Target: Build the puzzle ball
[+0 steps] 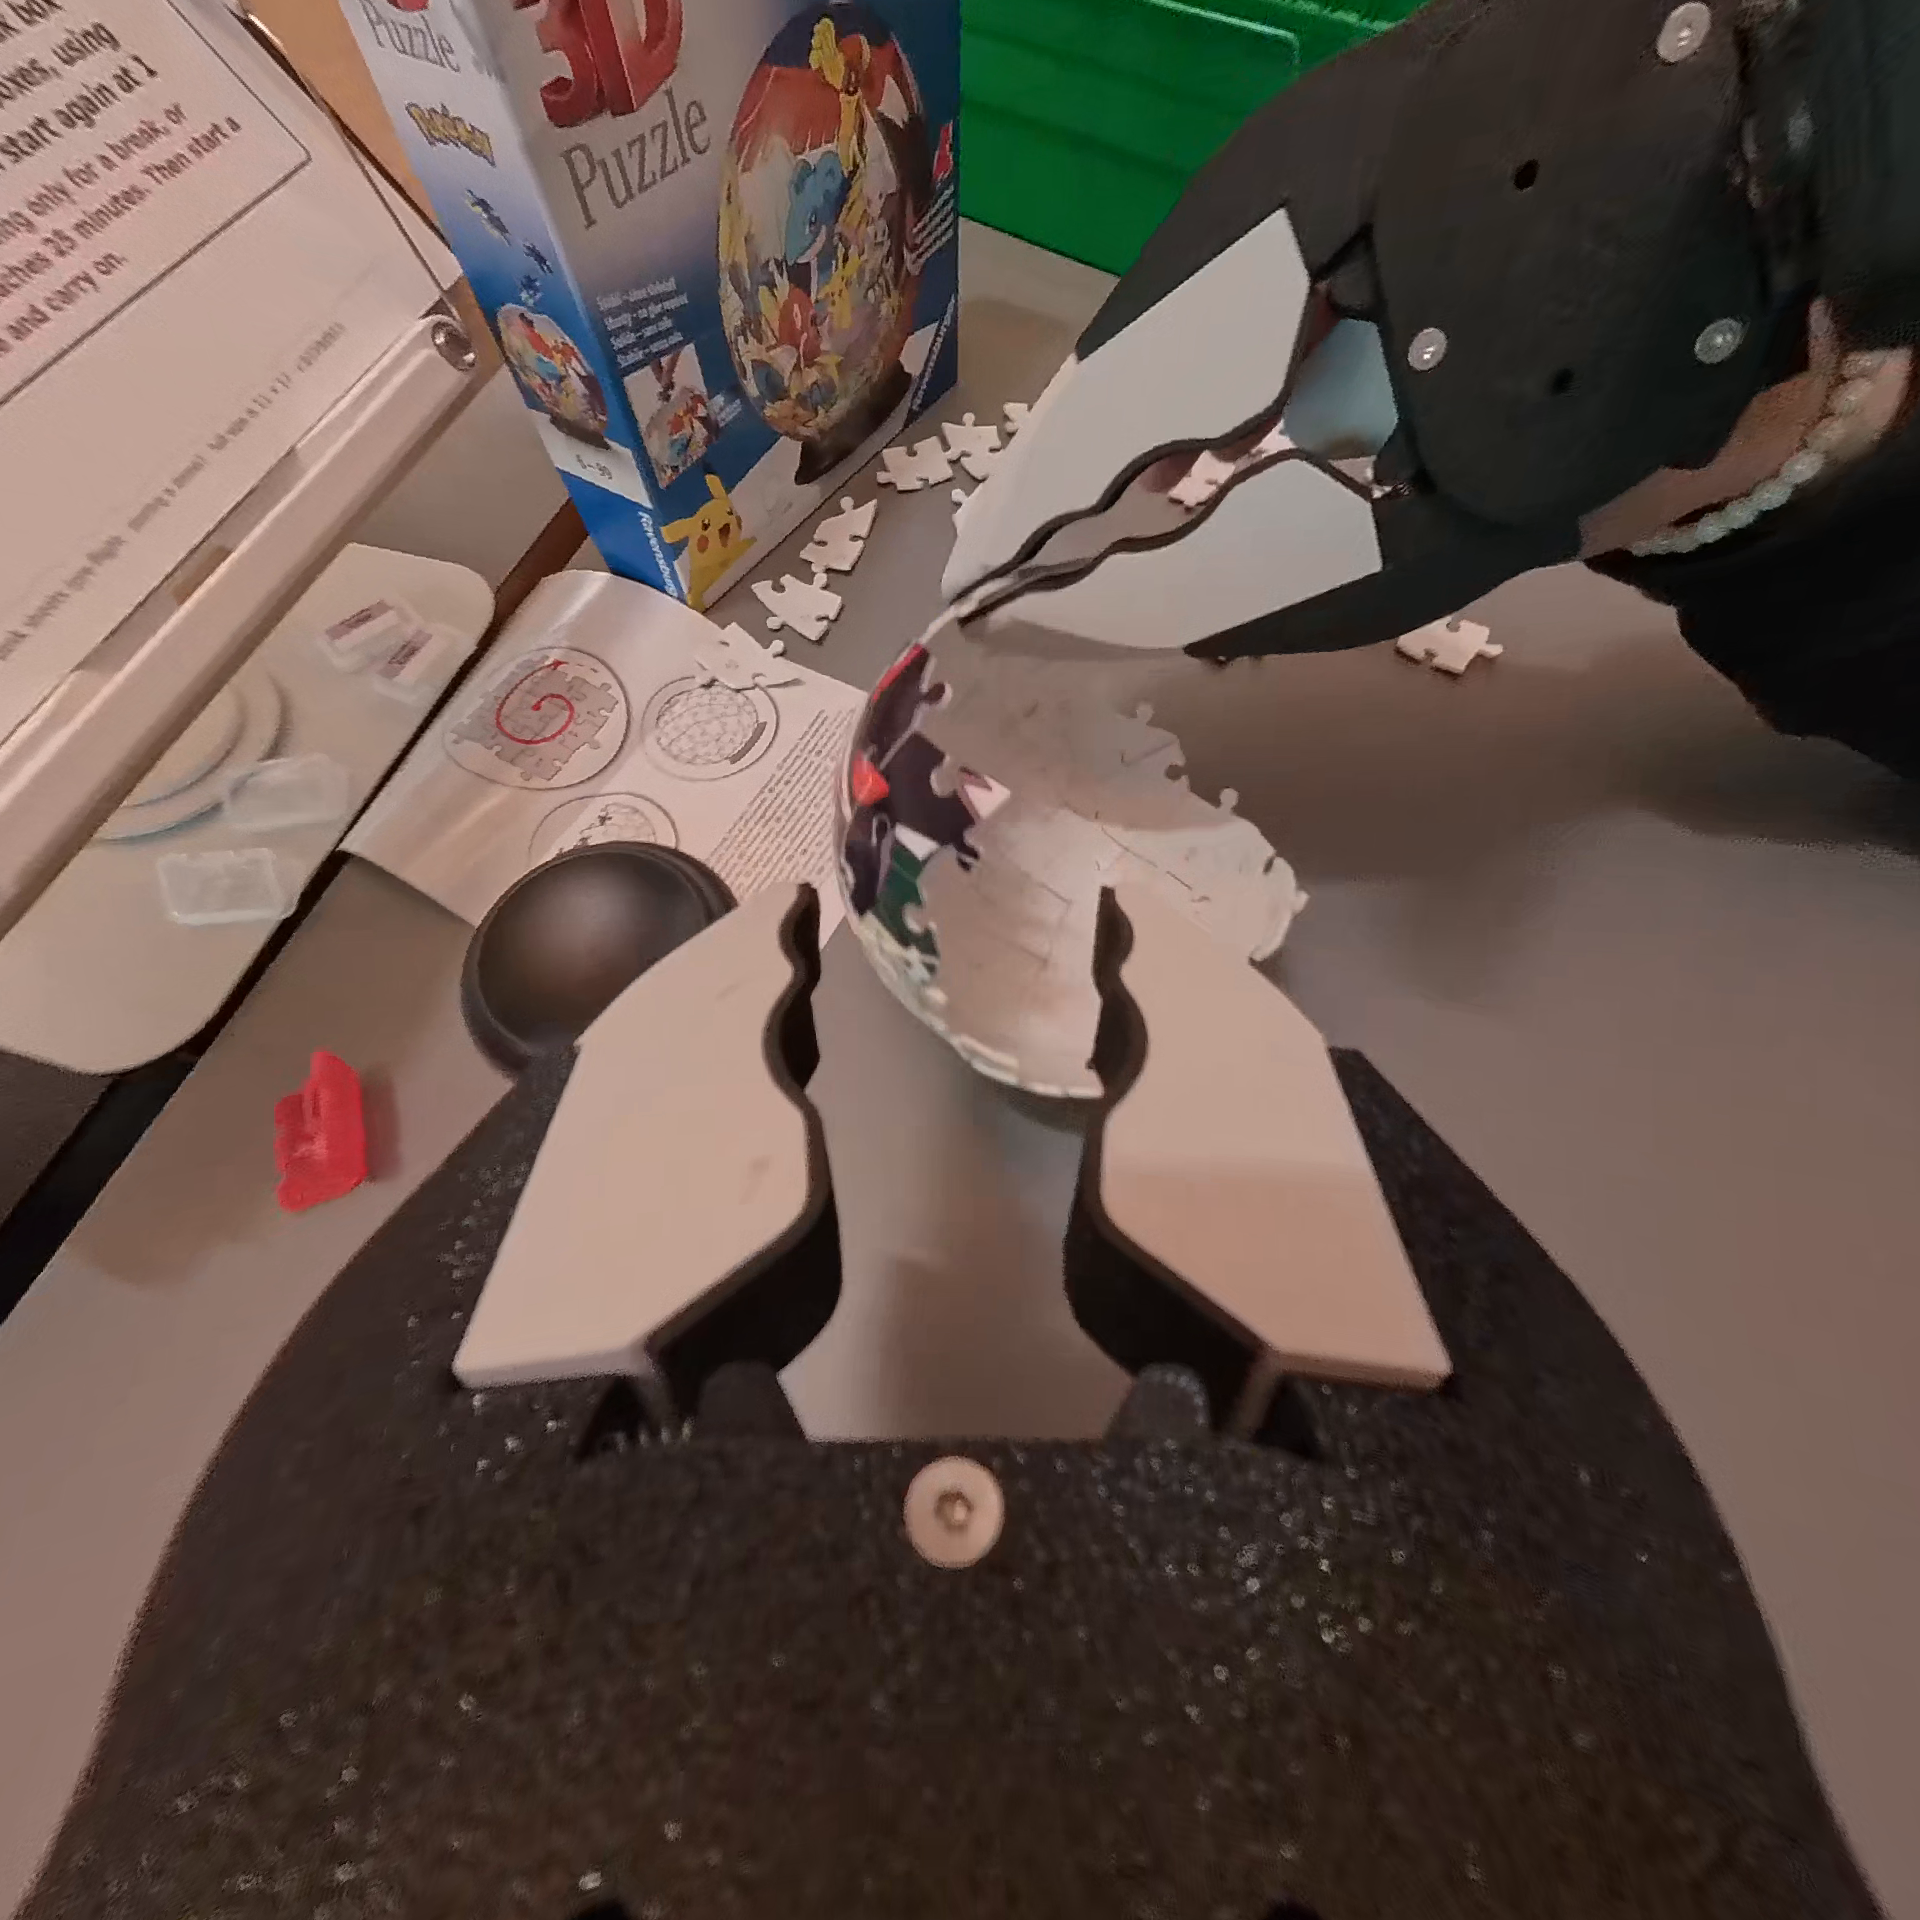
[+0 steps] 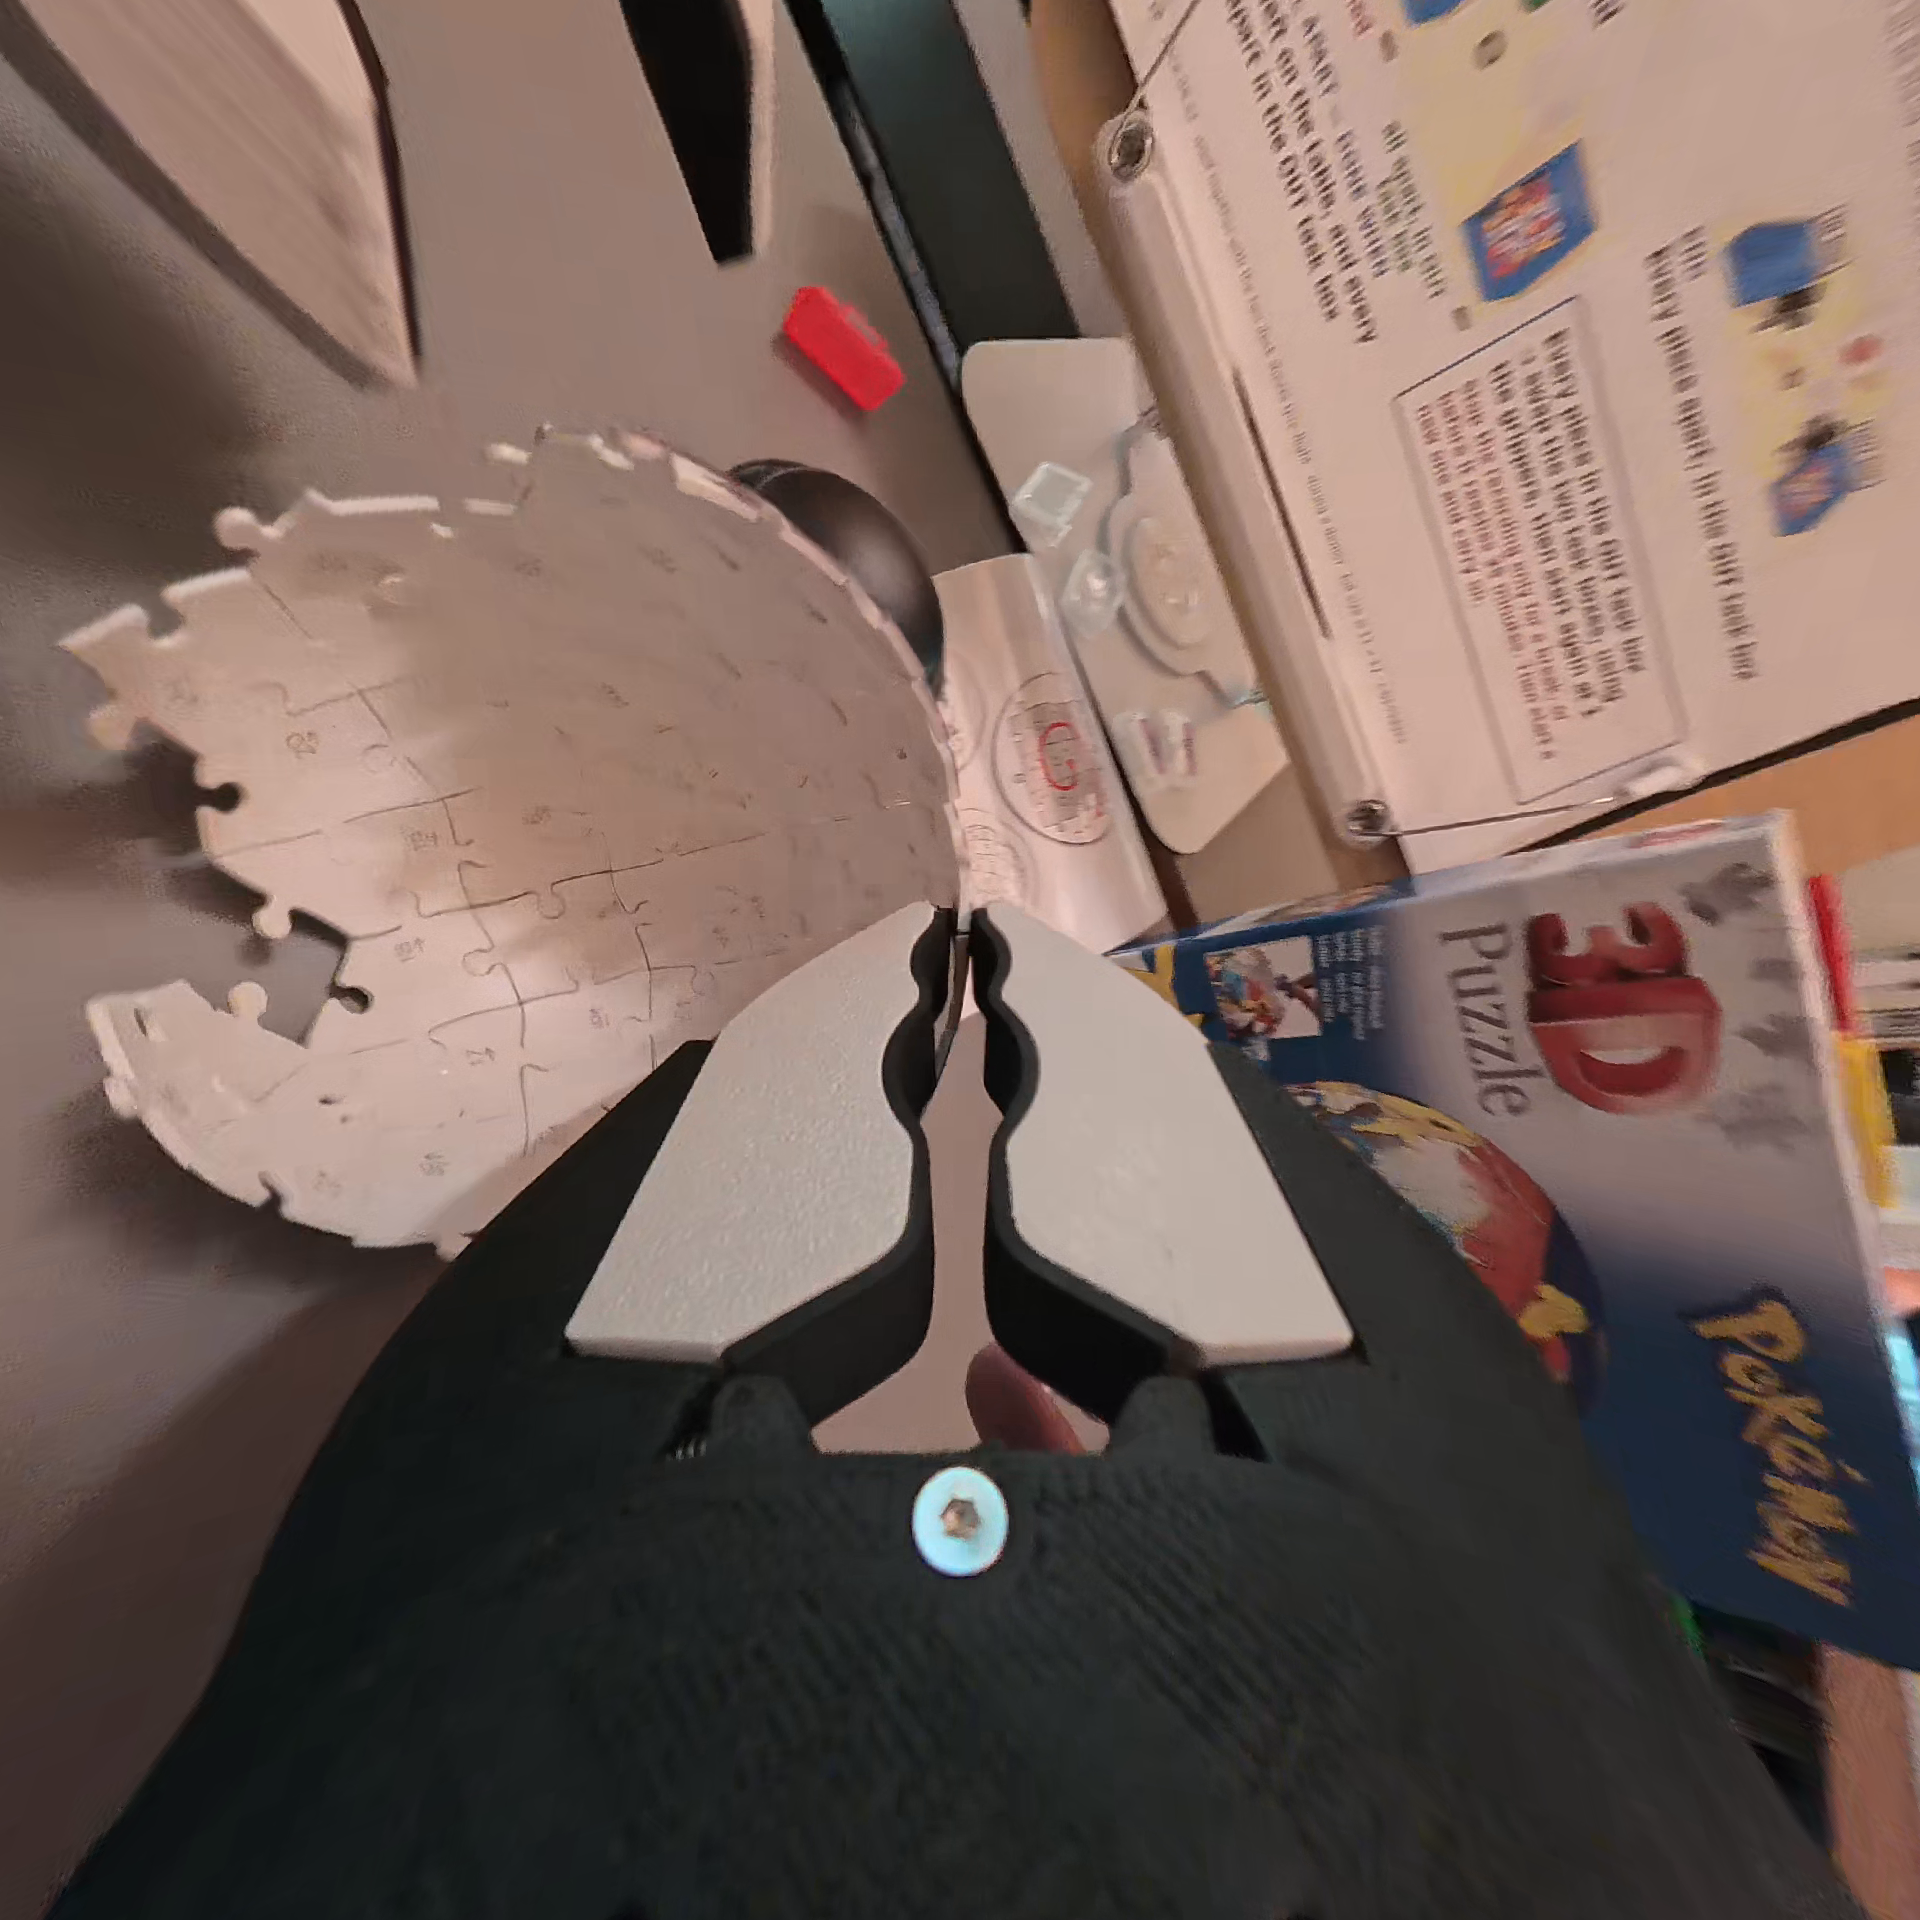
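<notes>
Partly built puzzle ball point(image 1: 1039, 894), a curved shell open on one side, with printed colour on its outer face and plain pale backs on the inner. Roughly half of the sphere appears joined; its rim is still jagged with free tabs, and one notch gapes near the edge in the right wrist view. Loose puzzle pieces point(image 1: 831, 540) lie scattered on the grey tabletop point(image 1: 1558, 1039) towards its far edge, at the foot of the upright puzzle box point(image 1: 665, 312), so much of the assembly is judged to remain. The dark round stand point(image 1: 582, 935) sits unused beside the instruction leaflet point(image 1: 644, 748); a small red block point(image 1: 317, 1132) lies nearer the left edge. The right gripper point(image 2: 964, 925) is closed on the upper rim of the shell, pinching its thin wall between the fingertips and steadying it; whether the shell also rests on the tabletop cannot be told. The left gripper point(image 1: 951, 914) stands open and empty, its fingers spread before the lower side of the shell, with the right-hand finger overlapping the shell's edge in view; contact cannot be confirmed.
</notes>
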Demonstrator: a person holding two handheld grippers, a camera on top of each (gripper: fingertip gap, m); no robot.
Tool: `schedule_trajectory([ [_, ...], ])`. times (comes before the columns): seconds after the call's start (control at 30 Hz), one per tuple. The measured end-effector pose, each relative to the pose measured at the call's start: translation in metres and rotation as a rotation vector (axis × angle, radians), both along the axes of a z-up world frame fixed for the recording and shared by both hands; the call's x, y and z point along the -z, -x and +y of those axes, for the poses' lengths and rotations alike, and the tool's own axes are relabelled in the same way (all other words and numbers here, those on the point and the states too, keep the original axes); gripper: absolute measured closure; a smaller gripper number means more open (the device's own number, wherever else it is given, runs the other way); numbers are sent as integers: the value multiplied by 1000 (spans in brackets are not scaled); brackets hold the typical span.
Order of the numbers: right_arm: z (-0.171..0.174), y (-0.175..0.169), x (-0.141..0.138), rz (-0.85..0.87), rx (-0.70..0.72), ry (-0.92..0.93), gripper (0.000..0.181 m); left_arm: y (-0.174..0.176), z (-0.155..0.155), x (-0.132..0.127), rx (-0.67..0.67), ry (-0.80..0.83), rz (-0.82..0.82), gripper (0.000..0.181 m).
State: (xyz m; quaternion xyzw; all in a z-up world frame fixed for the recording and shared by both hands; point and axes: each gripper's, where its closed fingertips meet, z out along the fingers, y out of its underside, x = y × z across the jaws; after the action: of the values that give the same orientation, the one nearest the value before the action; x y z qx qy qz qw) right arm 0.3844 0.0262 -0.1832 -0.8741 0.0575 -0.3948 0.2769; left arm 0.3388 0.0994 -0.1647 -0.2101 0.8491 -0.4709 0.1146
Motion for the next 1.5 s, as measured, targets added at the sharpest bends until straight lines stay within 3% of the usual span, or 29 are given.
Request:
schedule_trajectory([
  [0.2, -11, 14, -7, -221, 13, -40, 177, 34, 19, 10, -113, -90, -18, 131],
  [0.43, -14, 32, -19, -454, 5, -62, 177, 103, 18, 67, -201, -159, 141, 136],
  [0.6, -12, 44, -23, -541, -4, -37, 178, 130, 5, 97, -361, -228, 200, 132],
  [0.73, -11, 49, -24, -573, -10, -47, 178, 135, -6, 101, -501, -242, 172, 130],
  [0.83, -11, 52, -25, -587, -13, -48, 178, 138, -16, 110, -534, -259, 188, 123],
  [0.93, -10, 54, -26, -590, -19, -56, 178, 133, -18, 111, -576, -236, 193, 136],
  [1.03, -8, 56, -26, -606, -27, -45, 178, 130, -20, 112, -586, -199, 198, 154],
  [1.3, -10, 57, -26, -615, -26, -53, 178, 119, -16, 111, -580, -175, 163, 155],
  [1.5, -9, 57, -26, -623, -29, -56, 178, 100, -31, 89, -530, -151, 52, 155],
])
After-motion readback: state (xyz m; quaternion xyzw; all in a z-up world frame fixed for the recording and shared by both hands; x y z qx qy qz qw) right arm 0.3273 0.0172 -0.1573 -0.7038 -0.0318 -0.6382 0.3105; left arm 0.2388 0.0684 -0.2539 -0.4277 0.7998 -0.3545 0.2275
